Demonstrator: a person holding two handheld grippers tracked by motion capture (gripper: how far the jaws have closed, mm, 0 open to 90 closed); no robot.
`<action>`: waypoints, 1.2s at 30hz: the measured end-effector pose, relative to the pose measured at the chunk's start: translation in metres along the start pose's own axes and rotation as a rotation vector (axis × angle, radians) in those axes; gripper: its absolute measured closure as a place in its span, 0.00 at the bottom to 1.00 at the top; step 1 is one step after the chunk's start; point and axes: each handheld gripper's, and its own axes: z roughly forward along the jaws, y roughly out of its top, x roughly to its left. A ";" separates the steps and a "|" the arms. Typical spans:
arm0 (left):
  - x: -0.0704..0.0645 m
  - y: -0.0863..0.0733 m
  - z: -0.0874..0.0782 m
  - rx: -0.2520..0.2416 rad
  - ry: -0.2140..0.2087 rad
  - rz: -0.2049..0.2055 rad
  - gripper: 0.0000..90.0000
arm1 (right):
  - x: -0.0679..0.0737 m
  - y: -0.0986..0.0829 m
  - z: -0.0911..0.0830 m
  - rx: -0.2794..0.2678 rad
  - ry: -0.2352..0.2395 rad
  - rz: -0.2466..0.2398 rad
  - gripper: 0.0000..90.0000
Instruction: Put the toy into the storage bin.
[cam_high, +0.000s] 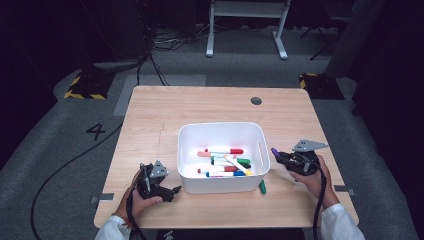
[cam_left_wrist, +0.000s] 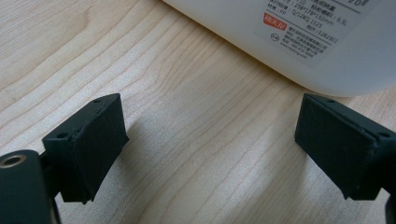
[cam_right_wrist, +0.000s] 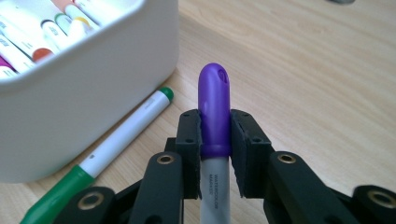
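Purple pen in the right hand-held gripper, ready for the bin

High view: right hand-held gripper (cam_high: 283, 158) hovers near the desk's (cam_high: 150, 115) right edge, just beside the bin (cam_high: 220, 131); lift above the rim before moving in. Left gripper view: left hand-held gripper (cam_left_wrist: 210, 144) gapes, unloaded, at the bin's near-left corner. Right gripper view: jaws clamp the purple pen (cam_right_wrist: 214, 105) at its cap; a green pen (cam_right_wrist: 112, 147) lies against the bin wall.

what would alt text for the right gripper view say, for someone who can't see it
The right claw is shut on a purple-capped marker, cap pointing away from the camera above a light wooden table. To its left a green-capped marker lies on the table beside a white bin holding more markers.
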 end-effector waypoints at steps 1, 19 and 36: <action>0.000 0.000 0.000 0.000 0.000 0.000 0.10 | 0.001 0.002 -0.003 -0.007 -0.001 -0.008 0.83; 0.000 0.000 0.000 0.000 0.000 0.000 0.10 | 0.001 0.045 -0.055 -0.118 0.002 -0.072 0.83; 0.000 0.000 0.000 0.001 -0.002 0.000 0.10 | 0.019 0.119 -0.077 -0.173 0.040 -0.189 0.83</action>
